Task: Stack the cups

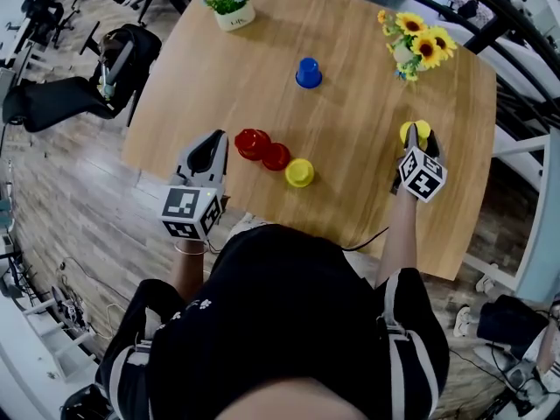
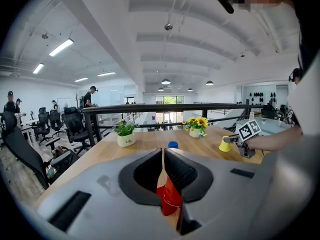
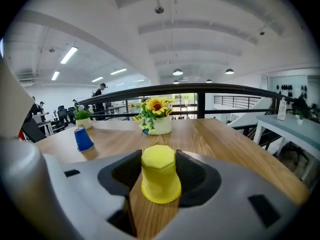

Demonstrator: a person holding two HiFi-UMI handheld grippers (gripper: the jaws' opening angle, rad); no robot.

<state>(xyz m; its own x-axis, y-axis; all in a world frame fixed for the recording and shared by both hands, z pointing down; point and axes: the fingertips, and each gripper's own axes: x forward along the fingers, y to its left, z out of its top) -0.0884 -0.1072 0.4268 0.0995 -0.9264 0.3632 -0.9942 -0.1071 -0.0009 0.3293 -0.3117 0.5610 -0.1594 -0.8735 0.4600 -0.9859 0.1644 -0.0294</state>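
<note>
Where seen along its own jaws, right gripper [image 3: 159, 159] closed down to cup width on yellow cup [image 3: 160, 184], inverted, base up between the pads [image 3: 127, 171]. Pads appear to press the upper wall from both sides, though the contact line sits in shadow. Flared rim down at the wooden table [image 3: 225, 144], directly below the jaw tips. Ahead of this gripper and off to its left, well apart: blue cup [image 3: 83, 139], also inverted. Straight ahead, beyond the held cup: sunflower pot [image 3: 159, 124]. Farther ahead-left, past the blue cup: small plant pot [image 3: 83, 120].

Left gripper [image 2: 163, 156]: jaws brought together, only a thin slit between them. Grips nothing. Just past the tips and a little to the right, low: first red cup [image 2: 170, 199], on the table, clear of the jaws.

From the head view, same order:
- First red cup sits just beside the left gripper's tip, on its right, not touching.
- Second red cup [image 1: 276, 156] just beside the first, on the side away from the gripper.
- Second yellow cup [image 1: 299, 172] just beside the second red cup, farther right again, between the two grippers.
- Blue cup stands ahead of the left gripper and to its right, well apart from the red pair.
- Right gripper far off to the left gripper's right, near the table's right edge.
</note>
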